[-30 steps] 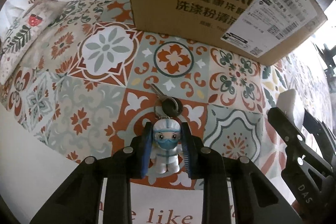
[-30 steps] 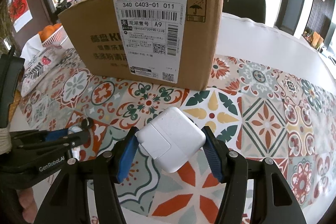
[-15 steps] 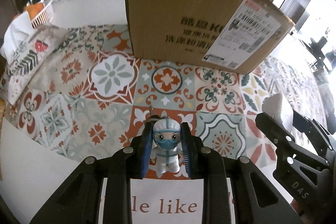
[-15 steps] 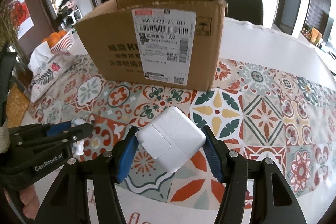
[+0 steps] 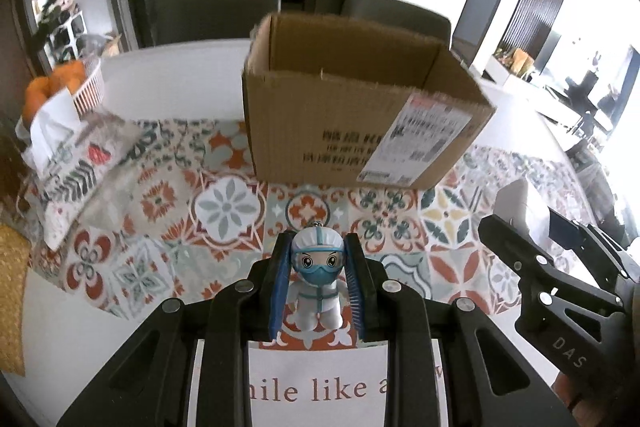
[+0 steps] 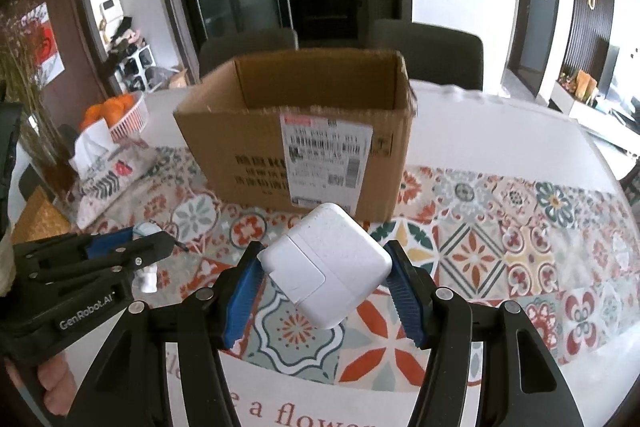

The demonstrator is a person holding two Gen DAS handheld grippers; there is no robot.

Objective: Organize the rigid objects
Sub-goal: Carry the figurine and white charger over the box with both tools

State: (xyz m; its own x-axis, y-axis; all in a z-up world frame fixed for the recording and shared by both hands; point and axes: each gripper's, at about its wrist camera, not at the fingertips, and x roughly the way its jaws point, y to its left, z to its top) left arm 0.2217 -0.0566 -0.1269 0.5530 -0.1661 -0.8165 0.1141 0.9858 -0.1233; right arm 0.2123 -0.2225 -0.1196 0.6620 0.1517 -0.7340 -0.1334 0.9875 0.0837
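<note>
My left claw (image 5: 318, 289) was clamped on the little masked figurine (image 5: 317, 283), held above the patterned tabletop (image 5: 224, 207), the open cardboard box (image 5: 352, 131) at twelve o'clock. My right claw (image 6: 325, 291) gripped the white charger block (image 6: 326, 269), the box (image 6: 304, 147) again at twelve o'clock.
</note>
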